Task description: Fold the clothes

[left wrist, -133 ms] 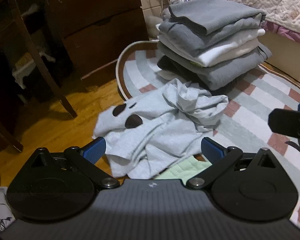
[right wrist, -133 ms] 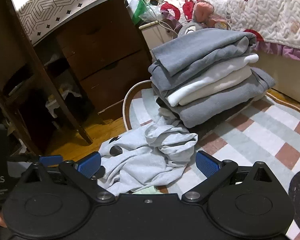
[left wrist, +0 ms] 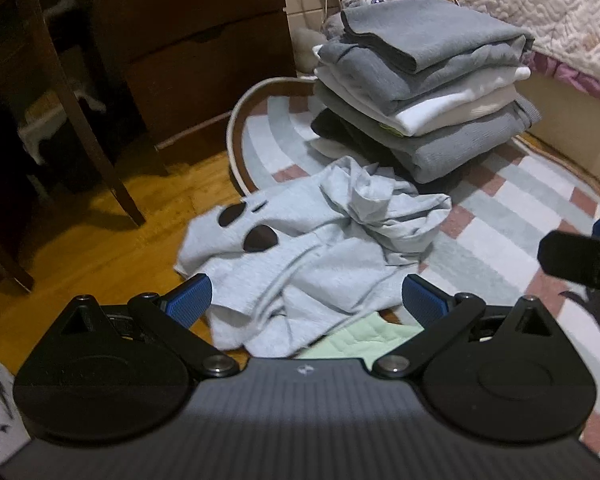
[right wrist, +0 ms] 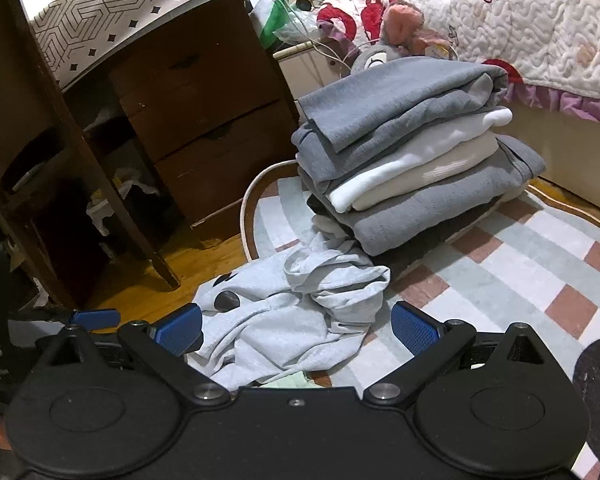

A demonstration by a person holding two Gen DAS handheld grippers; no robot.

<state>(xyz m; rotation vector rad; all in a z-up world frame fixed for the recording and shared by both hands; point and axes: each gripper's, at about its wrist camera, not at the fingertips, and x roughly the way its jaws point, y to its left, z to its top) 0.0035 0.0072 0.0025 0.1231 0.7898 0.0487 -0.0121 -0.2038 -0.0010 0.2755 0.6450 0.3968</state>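
Crumpled pale grey top [left wrist: 308,252]: on striped rug [left wrist: 512,216], beside folded stack [left wrist: 420,92]. Left gripper [left wrist: 306,300], right gripper [right wrist: 296,328]: jaws spread, empty. Advice: spread flat, pinch opposite edges.

A striped rug [left wrist: 496,216] in grey, white and dusty pink is lying ahead of me, its corded edge [left wrist: 236,120] curling up where it is meeting the wooden floor [left wrist: 84,256]. To my left a dark wooden dresser [right wrist: 204,120] is standing with a patterned cloth [right wrist: 112,4] covering its top. A bed is sitting to the right, its quilt [right wrist: 532,24] printed with strawberries and hanging over the side. A plush toy [right wrist: 396,36] is peeking out near the bed, with white cables [right wrist: 324,48] trailing beside it.
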